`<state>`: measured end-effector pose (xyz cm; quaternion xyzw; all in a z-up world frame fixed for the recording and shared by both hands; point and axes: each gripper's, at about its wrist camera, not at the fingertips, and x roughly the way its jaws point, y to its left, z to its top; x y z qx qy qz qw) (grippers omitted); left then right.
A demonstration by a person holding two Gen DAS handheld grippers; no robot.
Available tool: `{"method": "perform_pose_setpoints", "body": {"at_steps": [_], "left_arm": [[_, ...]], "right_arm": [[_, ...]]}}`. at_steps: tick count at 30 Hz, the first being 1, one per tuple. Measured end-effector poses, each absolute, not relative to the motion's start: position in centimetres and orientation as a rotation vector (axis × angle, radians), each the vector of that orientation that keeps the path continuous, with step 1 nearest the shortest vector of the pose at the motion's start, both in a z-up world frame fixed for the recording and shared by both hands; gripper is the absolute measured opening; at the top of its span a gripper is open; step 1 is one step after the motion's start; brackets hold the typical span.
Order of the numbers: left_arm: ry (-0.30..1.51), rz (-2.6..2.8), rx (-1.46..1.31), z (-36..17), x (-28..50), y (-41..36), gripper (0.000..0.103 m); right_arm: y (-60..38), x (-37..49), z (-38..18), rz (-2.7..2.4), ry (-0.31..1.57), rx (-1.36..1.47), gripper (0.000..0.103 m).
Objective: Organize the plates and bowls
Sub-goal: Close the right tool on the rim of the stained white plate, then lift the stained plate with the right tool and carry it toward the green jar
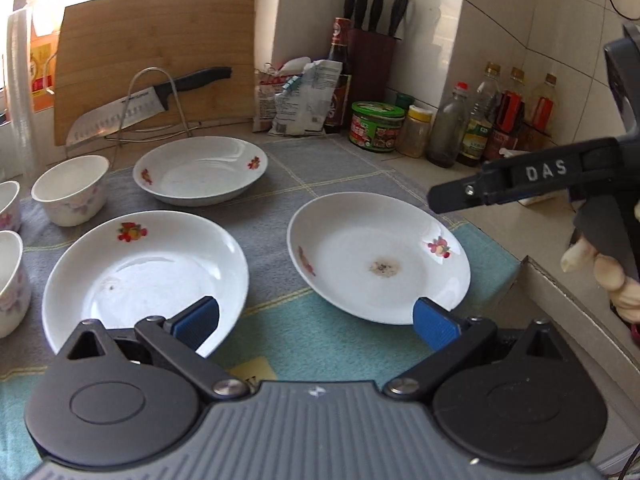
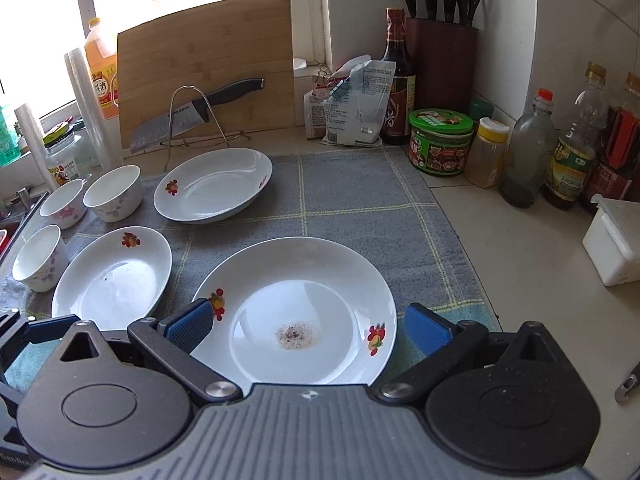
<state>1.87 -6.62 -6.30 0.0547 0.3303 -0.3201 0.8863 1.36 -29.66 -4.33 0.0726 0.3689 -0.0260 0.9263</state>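
Three white plates with small fruit prints are lying apart on a grey checked cloth (image 2: 360, 200): the stained plate (image 2: 296, 312) nearest, the near-left plate (image 2: 112, 276) beside it, and the far plate (image 2: 214, 184) behind, while three small bowls (image 2: 114, 194) are standing at the cloth's left edge. The right gripper (image 2: 308, 326) is hanging with its blue pads spread wide above the stained plate, grasping nothing. The left gripper (image 1: 316, 322) is also standing open and empty, over the cloth between the two near plates.
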Motion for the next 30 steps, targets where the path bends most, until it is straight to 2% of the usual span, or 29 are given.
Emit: {"method": "perform_pose_setpoints", "body": {"at_steps": [12, 30], "left_arm": [[0.754, -0.681, 0.236, -10.5, 2.3, -12.4, 0.102], [0.713, -0.677, 0.27, -12.2, 2.7, -13.8, 0.103]], "right_arm": [[-34.6, 6.6, -8.8, 0.13, 0.852, 0.202, 0.103], [-36.4, 11.0, -10.8, 0.371, 0.9, 0.164, 0.103]]}}
